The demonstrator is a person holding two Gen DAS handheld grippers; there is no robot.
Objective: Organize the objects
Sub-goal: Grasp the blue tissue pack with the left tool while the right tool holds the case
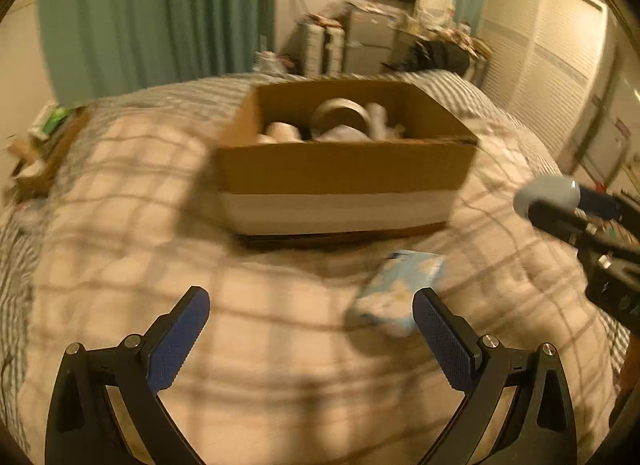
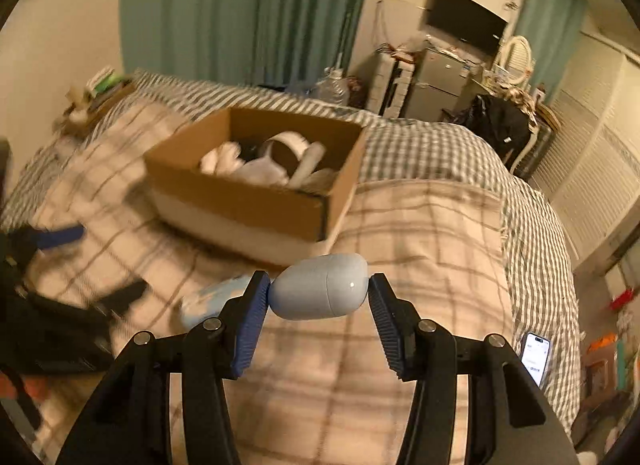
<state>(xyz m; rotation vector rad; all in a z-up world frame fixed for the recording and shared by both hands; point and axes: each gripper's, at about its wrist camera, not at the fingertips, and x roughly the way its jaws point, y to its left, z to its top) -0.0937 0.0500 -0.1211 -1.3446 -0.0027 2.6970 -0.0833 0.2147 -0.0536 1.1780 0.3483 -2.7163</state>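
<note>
Egg: we hold a pale blue egg-shaped thing (image 2: pixel 320 287) in our right tongs (image 2: pixel 318 297), up in the air over the bed, near the box.
Right tongs: closed on the egg, one pad on each end.
Left tongs: our left tongs (image 1: pixel 310 329) are wide open and hold nothing; they hang low over the blanket.
Box: the cardboard box (image 2: pixel 240 201) sits on the bed and already has some white things in it.
Done: we think part of the job is done, since things lie in the box.
Left to do: the egg is not in yet, and a light blue packet (image 1: pixel 396 289) lies on the blanket by the left tongs.
Bed: a soft checked blanket (image 2: pixel 420 225), lumpy, so things may tip.
Phone: a phone (image 2: pixel 536 357) lies near the bed's edge.
Room: green curtains (image 2: pixel 240 13), a dark screen (image 2: pixel 464 21) on the wall, white slatted doors, lots of clutter.
</note>
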